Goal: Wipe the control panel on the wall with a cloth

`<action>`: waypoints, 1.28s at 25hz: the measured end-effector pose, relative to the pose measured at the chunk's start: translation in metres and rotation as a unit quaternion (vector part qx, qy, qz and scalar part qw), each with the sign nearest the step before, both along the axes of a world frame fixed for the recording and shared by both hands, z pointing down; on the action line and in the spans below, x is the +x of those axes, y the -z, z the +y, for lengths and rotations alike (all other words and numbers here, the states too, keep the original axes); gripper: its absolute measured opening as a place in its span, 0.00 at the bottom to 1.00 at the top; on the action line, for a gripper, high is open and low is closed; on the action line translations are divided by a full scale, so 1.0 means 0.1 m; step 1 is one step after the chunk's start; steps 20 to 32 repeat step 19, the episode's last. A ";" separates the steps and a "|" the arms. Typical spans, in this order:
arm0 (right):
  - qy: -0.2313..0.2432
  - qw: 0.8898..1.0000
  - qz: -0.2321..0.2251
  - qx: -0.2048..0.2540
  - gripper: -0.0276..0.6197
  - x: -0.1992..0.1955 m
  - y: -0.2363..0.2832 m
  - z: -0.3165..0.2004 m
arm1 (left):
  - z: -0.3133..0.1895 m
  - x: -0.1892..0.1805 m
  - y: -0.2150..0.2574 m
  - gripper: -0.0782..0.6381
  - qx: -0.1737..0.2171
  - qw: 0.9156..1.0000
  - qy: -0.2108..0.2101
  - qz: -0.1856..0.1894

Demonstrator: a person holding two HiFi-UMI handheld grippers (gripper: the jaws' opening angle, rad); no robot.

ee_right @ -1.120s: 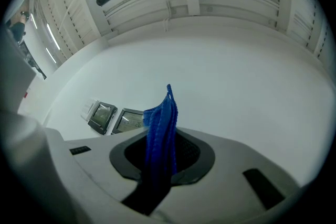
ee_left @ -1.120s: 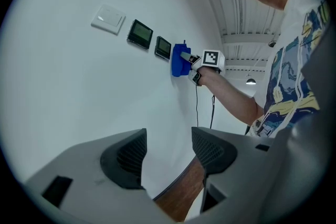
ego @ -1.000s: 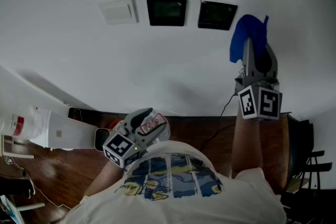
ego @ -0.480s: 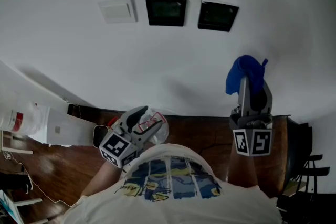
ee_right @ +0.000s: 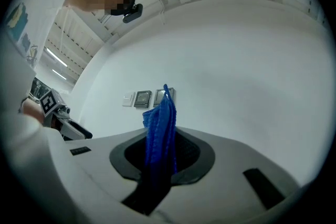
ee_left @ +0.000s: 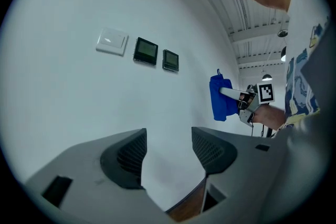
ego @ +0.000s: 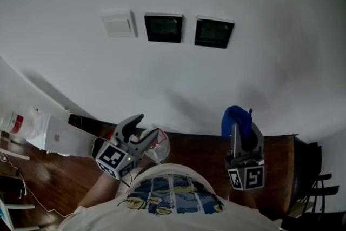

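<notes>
Right gripper: the right gripper [ee_right: 163,152] has its jaws closed on a blue cloth [ee_right: 160,123], which stands up from between them in a narrow bunched fold.
Right gripper, place: in the head view it [ego: 238,128] is low and to the right, near the person's body, with the cloth [ego: 235,118] pointing at the wall [ego: 270,19] and bare wall showing around it.
Left gripper: the left gripper [ee_left: 168,152] has its jaws apart, and only bare wall and a strip of brown wooden floor [ee_left: 185,206] show between them; it holds nothing.
Left gripper, place: low and to the left in the head view [ego: 141,126], near the person, well apart from the right gripper.
Task's thing: two dark control panels sit side by side far up the wall, the left dark panel [ego: 163,28] and the right dark panel [ego: 214,33], with a white switch plate [ego: 119,23] just left of them.
Cloth to panels: well apart; the cloth is lower than the right dark panel and a little to its right, and touches neither panel.
Done, as a judgement: the cloth is in hand and gripped ready for use; the panel faces are too small and dark to show whether they have been wiped.
Left, as a judgement: no wiping contact is on now. If a pass is due, the right gripper has to carry the cloth far up and left to the panels and press it flat across each face.
</notes>
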State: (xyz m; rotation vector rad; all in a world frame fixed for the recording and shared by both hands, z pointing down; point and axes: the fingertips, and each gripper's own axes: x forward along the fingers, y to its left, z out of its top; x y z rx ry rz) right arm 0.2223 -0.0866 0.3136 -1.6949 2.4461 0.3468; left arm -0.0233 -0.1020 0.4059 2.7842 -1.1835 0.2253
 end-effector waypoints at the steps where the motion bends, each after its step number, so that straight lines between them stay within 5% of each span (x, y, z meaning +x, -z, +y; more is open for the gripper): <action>1: 0.004 1.000 0.002 0.002 0.19 0.01 -0.01 0.01 | 0.00 0.01 0.00 0.45 0.005 1.000 0.004 -0.002; 10: 0.032 0.999 0.007 -0.002 0.19 -0.01 -0.15 0.12 | 0.17 -0.11 0.04 0.45 0.013 0.999 0.038 -0.007; 19: 0.001 1.000 0.000 -0.021 0.19 -0.16 -0.10 0.44 | 0.38 -0.19 0.17 0.45 0.013 1.000 0.001 -0.003; 32: 0.001 1.000 0.000 -0.021 0.19 -0.16 -0.10 0.44 | 0.38 -0.19 0.17 0.45 0.013 1.000 0.001 -0.003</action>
